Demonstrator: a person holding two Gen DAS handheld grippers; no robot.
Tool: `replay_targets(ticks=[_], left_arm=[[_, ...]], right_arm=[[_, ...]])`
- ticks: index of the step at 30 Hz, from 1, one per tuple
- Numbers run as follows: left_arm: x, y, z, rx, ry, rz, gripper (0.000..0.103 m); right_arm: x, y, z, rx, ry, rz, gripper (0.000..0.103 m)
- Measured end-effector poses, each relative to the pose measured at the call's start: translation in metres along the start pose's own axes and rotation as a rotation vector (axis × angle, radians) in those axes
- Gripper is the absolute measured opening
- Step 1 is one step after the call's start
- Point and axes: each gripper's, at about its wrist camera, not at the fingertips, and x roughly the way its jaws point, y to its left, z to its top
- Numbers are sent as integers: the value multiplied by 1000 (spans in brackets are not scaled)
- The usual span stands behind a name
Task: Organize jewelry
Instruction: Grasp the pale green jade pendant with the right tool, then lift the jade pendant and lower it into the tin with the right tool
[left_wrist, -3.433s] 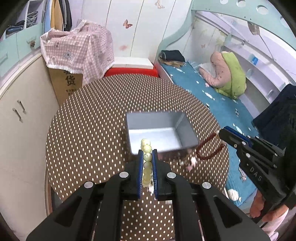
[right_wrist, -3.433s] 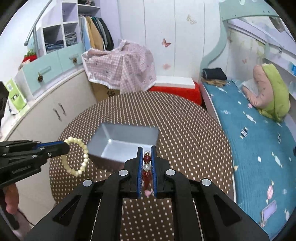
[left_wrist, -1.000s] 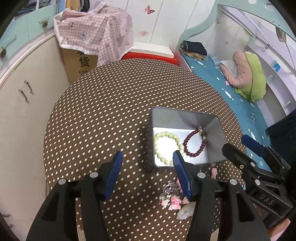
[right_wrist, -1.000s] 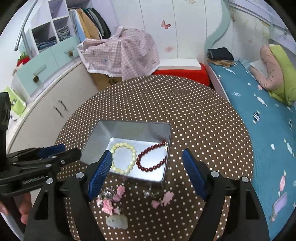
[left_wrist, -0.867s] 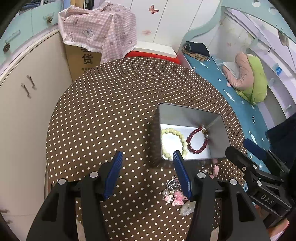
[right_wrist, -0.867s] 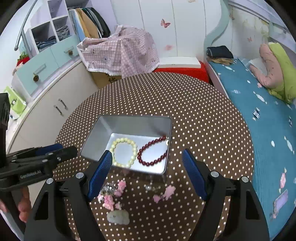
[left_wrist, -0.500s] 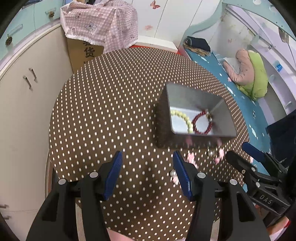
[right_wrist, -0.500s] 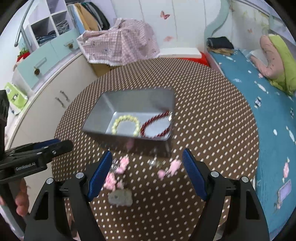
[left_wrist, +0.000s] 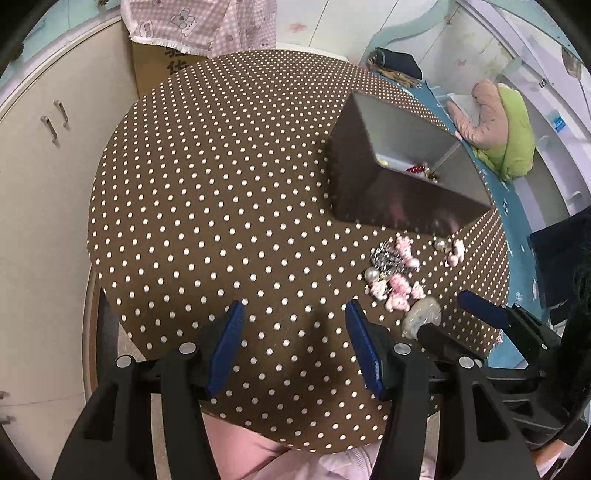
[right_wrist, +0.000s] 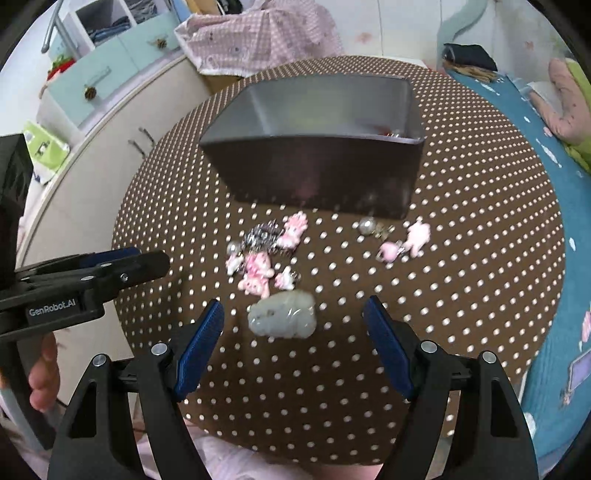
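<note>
A grey metal box (right_wrist: 317, 177) (left_wrist: 399, 199) stands on the round dotted table; a bit of the red bead bracelet (left_wrist: 415, 168) shows inside. In front of it lie a pale jade pendant (right_wrist: 282, 313) (left_wrist: 421, 315), a cluster of pink charms with a silver piece (right_wrist: 264, 254) (left_wrist: 393, 273), and a second pink charm group with a pearl (right_wrist: 402, 240) (left_wrist: 448, 249). My right gripper (right_wrist: 293, 314) is open, low over the table, its jaws either side of the pendant without touching it. My left gripper (left_wrist: 295, 314) is open and empty, left of the cluster.
The brown dotted tablecloth (left_wrist: 221, 206) ends close below both grippers, with pink clothing of a person beneath the edge. A cream cabinet (left_wrist: 44, 147) stands to the left, and a blue bed (right_wrist: 546, 155) lies on the right. A hand (right_wrist: 42, 376) holds the left gripper.
Both grippers sank and drew back toward the near table edge, staying open. The box now sits farther off, and the loose charms and pendant lie right ahead of the right jaws.
</note>
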Motion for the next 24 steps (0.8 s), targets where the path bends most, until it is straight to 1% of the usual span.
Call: replay_targets(ticks=[3, 6, 7, 8, 9, 10, 11, 14, 19, 24], left_arm=[[2, 0, -3, 9, 7, 6, 55], [3, -3, -5, 27, 10, 9, 55], [3, -5, -6, 33, 11, 7, 55], [3, -6, -8, 37, 12, 3, 55], [4, -9, -9, 44, 14, -4, 55], [5, -12, -10, 49, 15, -7, 55], [6, -14, -11, 55, 16, -10, 55], [8, -23, -12, 71, 24, -16, 55], [16, -39, -12, 98, 51, -23, 55], [23, -51, -6, 105, 53, -26, 55]], right_arm=[[7, 11, -6, -52, 5, -29, 76], [10, 20, -12, -99, -21, -73, 75], [10, 22, -13, -110, -29, -83, 73], [10, 23, -14, -111, -37, -96, 62], [9, 23, -14, -113, -49, -116, 57], [8, 22, -14, -114, -62, -123, 47], [7, 20, -14, -111, -68, -127, 43], [4, 13, -13, -84, -75, -105, 43], [-1, 0, -14, -57, -74, -104, 43], [-12, -19, -9, -14, -106, -118, 43]])
